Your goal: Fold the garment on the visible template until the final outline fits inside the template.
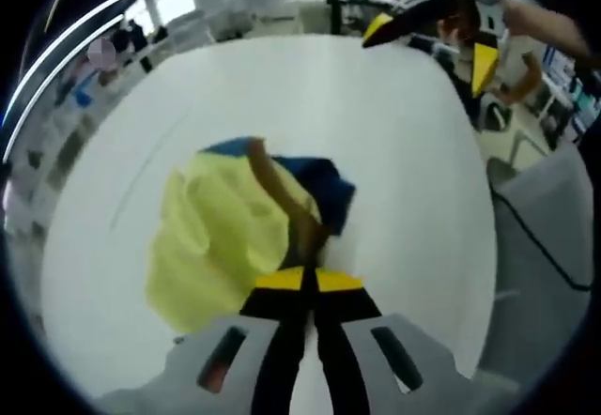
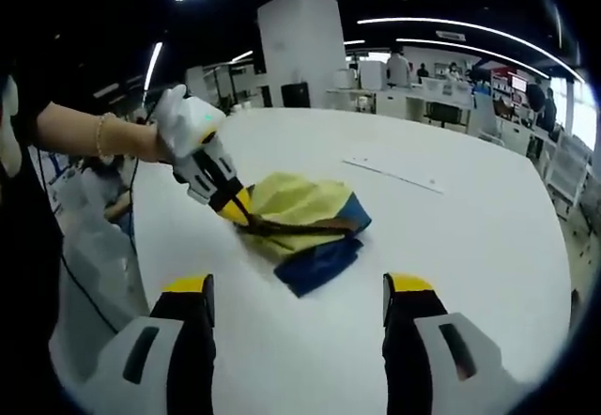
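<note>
Low in the left gripper view, the left gripper (image 1: 307, 282) has its two fingers (image 1: 280, 281) pressed together, yellow tips side by side with no gap, pinching a brown strap (image 1: 282, 194) that runs from the fingertips up across the garment (image 1: 221, 237). That garment is a crumpled heap of pale yellow cloth with a dark blue part at its upper right, lying left of centre on the white desk (image 1: 394, 152). At the upper right of this view the right gripper (image 1: 441, 44) hangs above the far desk edge, its yellow-tipped fingers spread well apart, touching nothing.

At the bottom of the right gripper view, the right gripper (image 2: 296, 293) shows both fingers (image 2: 192, 288) standing wide apart, one at lower left and one at lower right, with bare desk (image 2: 470, 218) between them. Above the gap, near the centre, lies the garment (image 2: 300, 204), yellow on top and blue along its lower right edge, with the strap (image 2: 296, 229) stretched across it. From the left a hand (image 2: 178, 119) brings in the left gripper (image 2: 242, 210), tilted down to the garment's left edge, where its closed tips grip the strap's end. A thin pale line (image 2: 390, 173) lies on the desk to the upper right of the garment, well apart from it.
</note>
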Available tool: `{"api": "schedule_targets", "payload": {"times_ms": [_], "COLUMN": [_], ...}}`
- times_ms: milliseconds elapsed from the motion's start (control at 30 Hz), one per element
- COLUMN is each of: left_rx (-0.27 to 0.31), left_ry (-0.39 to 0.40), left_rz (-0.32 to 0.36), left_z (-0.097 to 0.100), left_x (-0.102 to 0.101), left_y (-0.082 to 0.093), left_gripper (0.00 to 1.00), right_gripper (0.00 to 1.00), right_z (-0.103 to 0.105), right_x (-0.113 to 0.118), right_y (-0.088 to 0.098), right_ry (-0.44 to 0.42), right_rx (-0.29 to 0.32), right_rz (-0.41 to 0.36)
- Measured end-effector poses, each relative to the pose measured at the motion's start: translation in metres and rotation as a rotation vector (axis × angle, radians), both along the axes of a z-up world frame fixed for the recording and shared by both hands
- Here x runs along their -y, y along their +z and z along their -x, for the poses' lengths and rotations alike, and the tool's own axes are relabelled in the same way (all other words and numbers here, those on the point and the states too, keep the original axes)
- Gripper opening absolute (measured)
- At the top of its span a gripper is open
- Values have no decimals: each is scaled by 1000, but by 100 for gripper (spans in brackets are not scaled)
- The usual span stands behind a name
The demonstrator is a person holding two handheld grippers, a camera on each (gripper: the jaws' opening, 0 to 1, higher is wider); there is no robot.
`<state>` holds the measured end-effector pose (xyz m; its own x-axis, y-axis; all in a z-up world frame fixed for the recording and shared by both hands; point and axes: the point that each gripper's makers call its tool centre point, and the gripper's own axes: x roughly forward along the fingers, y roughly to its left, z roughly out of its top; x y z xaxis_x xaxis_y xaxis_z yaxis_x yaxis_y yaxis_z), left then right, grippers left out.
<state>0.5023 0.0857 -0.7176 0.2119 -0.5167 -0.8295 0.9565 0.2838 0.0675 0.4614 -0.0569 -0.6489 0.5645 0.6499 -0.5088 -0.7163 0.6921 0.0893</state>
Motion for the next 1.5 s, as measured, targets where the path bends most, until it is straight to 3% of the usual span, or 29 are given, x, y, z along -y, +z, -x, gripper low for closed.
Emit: {"api": "schedule_targets", "payload": {"times_ms": [133, 333, 667, 767, 833, 933, 1133, 1267, 1433, 1500], "left_rx": [0, 34, 116, 135, 140, 148, 144, 142, 139, 135], "left_ry": [18, 42, 113, 129, 137, 147, 179, 198, 212, 212], "left_rz": [7, 30, 76, 87, 91, 99, 117, 126, 136, 137], "left_z": [1, 5, 6, 6, 7, 9, 14, 16, 17, 17], "left_x": [-5, -14, -31, -35, -38, -42, -51, -54, -55, -54], "left_y": [8, 32, 78, 88, 93, 97, 102, 103, 103, 102], "left_gripper": [0, 0, 0, 0, 0, 0, 0, 0, 0, 0], "right_gripper": [73, 72, 66, 60, 59, 55, 48, 44, 41, 39], "right_z": [-3, -10, -31, -47, -58, -76, -104, -110, -117, -118], "right_x": [-3, -13, -39, -37, -39, -39, -53, -65, -77, -80], "right_y": [-2, -1, -17, -20, -18, -16, -20, -14, -23, -27], "right_ry": [13, 72, 251, 265, 269, 304, 321, 330, 434, 455], "right_rx": [0, 37, 185, 228, 253, 321, 417, 474, 549, 554], "right_rz": [5, 61, 313, 393, 404, 489, 537, 522, 619, 622]}}
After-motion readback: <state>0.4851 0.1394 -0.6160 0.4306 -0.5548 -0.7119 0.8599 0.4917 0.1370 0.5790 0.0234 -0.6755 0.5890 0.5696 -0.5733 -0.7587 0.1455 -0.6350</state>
